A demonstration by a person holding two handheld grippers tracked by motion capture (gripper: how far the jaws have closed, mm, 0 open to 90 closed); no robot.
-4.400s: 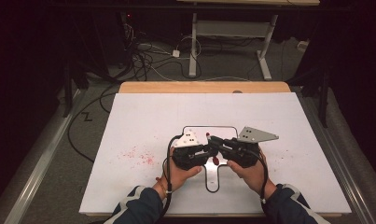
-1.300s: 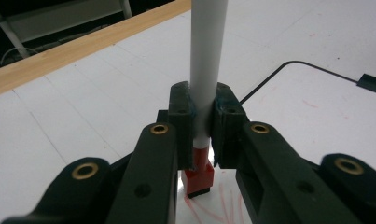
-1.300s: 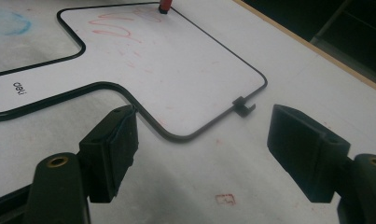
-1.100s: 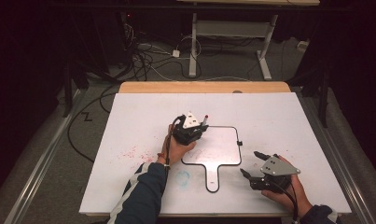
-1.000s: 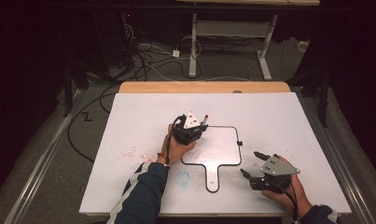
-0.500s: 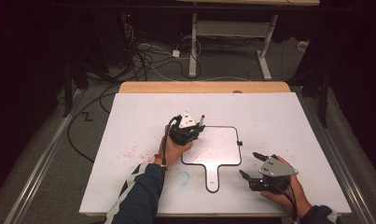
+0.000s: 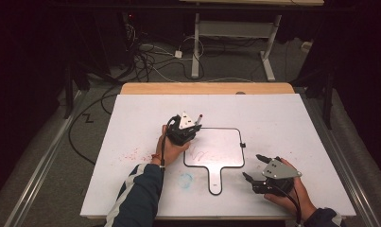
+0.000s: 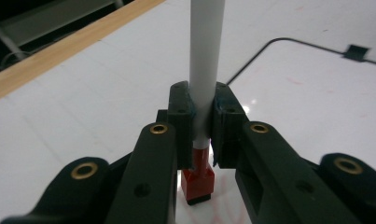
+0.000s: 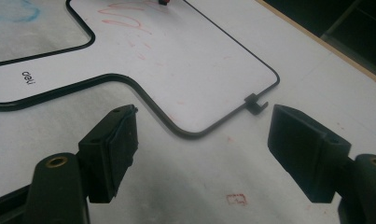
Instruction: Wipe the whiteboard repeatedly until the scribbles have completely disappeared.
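Note:
A small paddle-shaped whiteboard (image 7: 223, 142) with a thin black rim lies mid-table, its handle toward me. A red scribble (image 7: 200, 153) marks its left part. My left gripper (image 7: 192, 128) sits at the board's far left corner, shut on a white marker (image 8: 205, 70). The marker stands nearly upright, its red end (image 8: 198, 179) down at the surface. My right gripper (image 7: 252, 166) rests low on the table right of the handle, jaws wide open and empty. In the right gripper view the whiteboard (image 9: 176, 46) and its rim clip (image 9: 255, 103) lie just ahead of the right gripper (image 9: 202, 147).
The large white tabletop (image 7: 282, 118) carries red specks (image 7: 131, 153) at the left and a blue smudge (image 7: 186, 179) beside the board's handle. A wooden strip (image 7: 207, 88) edges the far side. Cables and desk legs lie on the floor beyond.
Earlier both grippers met over the board. Since then the right gripper has gone to the front right and opened. Over the last second the left gripper with the marker edged slightly left.

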